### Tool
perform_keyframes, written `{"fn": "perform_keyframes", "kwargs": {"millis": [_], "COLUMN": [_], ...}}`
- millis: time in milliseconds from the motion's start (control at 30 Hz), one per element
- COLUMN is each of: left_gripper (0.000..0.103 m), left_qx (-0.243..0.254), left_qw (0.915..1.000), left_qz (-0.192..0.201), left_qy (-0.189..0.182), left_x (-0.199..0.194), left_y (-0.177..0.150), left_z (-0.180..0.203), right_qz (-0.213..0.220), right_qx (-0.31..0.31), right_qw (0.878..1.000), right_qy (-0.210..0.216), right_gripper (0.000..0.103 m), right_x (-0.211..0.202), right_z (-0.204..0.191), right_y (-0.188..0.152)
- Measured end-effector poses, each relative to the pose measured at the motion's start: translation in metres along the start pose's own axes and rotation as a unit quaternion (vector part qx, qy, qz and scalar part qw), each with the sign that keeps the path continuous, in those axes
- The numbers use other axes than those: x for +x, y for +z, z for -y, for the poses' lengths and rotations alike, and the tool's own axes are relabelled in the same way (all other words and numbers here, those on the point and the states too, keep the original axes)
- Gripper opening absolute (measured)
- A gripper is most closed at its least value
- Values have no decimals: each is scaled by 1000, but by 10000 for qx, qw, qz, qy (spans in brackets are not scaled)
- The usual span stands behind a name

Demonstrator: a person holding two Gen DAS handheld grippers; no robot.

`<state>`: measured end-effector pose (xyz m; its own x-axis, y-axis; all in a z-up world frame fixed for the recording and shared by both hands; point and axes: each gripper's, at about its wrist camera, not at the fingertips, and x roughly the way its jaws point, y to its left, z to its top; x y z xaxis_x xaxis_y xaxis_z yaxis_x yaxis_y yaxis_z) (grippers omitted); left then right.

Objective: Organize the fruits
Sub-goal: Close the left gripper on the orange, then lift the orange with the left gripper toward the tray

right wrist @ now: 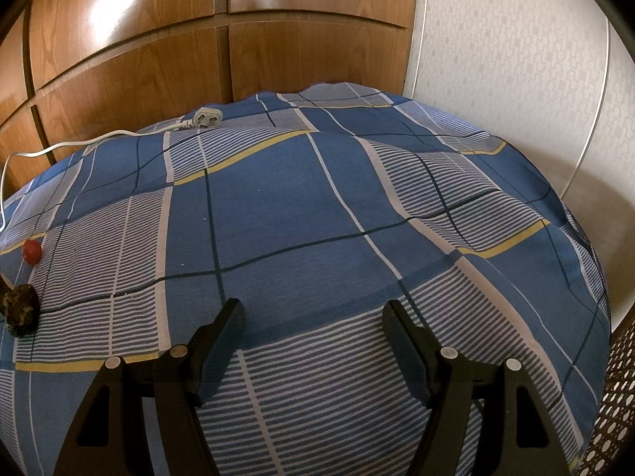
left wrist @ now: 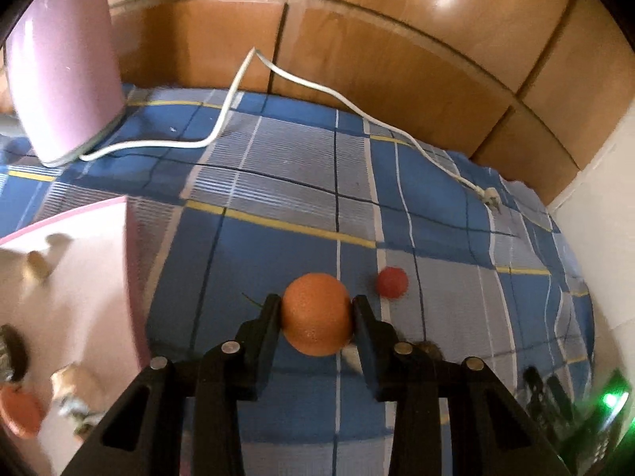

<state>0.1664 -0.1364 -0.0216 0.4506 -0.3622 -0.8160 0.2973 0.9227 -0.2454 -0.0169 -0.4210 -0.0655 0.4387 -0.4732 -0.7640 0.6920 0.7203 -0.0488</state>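
My left gripper [left wrist: 316,302] is shut on an orange [left wrist: 316,313], held above the blue checked cloth [left wrist: 278,182]. A small red fruit [left wrist: 392,282] lies on the cloth just right of the orange; it also shows at the far left of the right wrist view [right wrist: 31,252]. A dark lumpy fruit [right wrist: 20,308] lies near it. A pink tray [left wrist: 79,297] at the left holds blurred fruits, one orange-red [left wrist: 20,408]. My right gripper [right wrist: 313,313] is open and empty above the cloth.
A pink appliance [left wrist: 63,63] stands at the back left, its white cable [left wrist: 301,83] running across the cloth to a plug [right wrist: 205,119]. Wooden cupboard doors [right wrist: 158,51] stand behind. A white wall [right wrist: 516,59] is at the right. A woven chair [right wrist: 619,396] shows at the right edge.
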Motion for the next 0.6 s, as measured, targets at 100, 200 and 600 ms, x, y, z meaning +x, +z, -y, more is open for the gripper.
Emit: {"fn": "perform_keyframes", "kwargs": {"millis": [100, 200, 600], "left_gripper": [36, 37, 37], "left_qx": [105, 124, -90], "left_qw": [9998, 9995, 9979], "left_qz": [133, 261, 628], "left_qy": [42, 81, 102], "left_x": [-17, -31, -85], "left_y": [-12, -23, -61], "left_z": [1, 1, -12], "right_qz": [0, 1, 2], "right_qx": [3, 2, 4], "right_qw": [10000, 10000, 10000], "right_qy": [3, 0, -6], "right_gripper": [74, 74, 74], "right_x": [0, 0, 0], "right_z": [0, 0, -1], "right_y": [0, 0, 0]}}
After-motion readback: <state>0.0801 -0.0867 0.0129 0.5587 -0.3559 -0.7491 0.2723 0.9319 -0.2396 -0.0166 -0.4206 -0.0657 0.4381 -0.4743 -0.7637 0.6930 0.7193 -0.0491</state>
